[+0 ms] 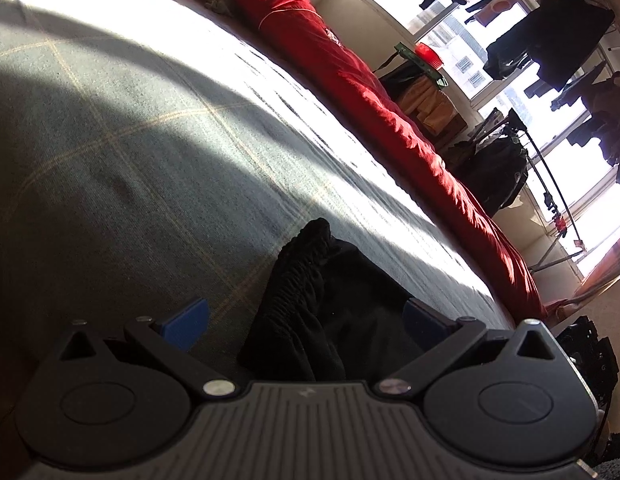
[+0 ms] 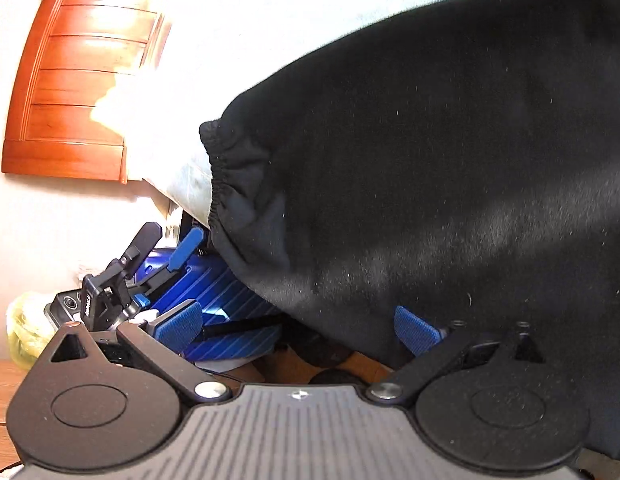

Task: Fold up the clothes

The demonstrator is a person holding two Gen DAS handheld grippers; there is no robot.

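Observation:
A black garment with a gathered elastic cuff point(image 1: 305, 276) lies on the grey checked bed cover point(image 1: 121, 152). My left gripper point(image 1: 305, 320) is open, its blue pads on either side of the bunched cuff, low over the bed. In the right wrist view the same black garment point(image 2: 450, 168) hangs over the bed edge, its elastic cuff point(image 2: 219, 176) at the left. My right gripper point(image 2: 297, 330) is open at the garment's lower edge, with one pad point(image 2: 414, 330) against the cloth. The left gripper also shows in the right wrist view point(image 2: 157, 256), open beside the cuff.
A red quilt point(image 1: 350, 80) runs along the far side of the bed. Beyond it are bright windows and hanging dark clothes point(image 1: 550, 40). A wooden headboard point(image 2: 77, 80) stands at the left. A blue suitcase point(image 2: 217, 300) sits on the floor under the grippers.

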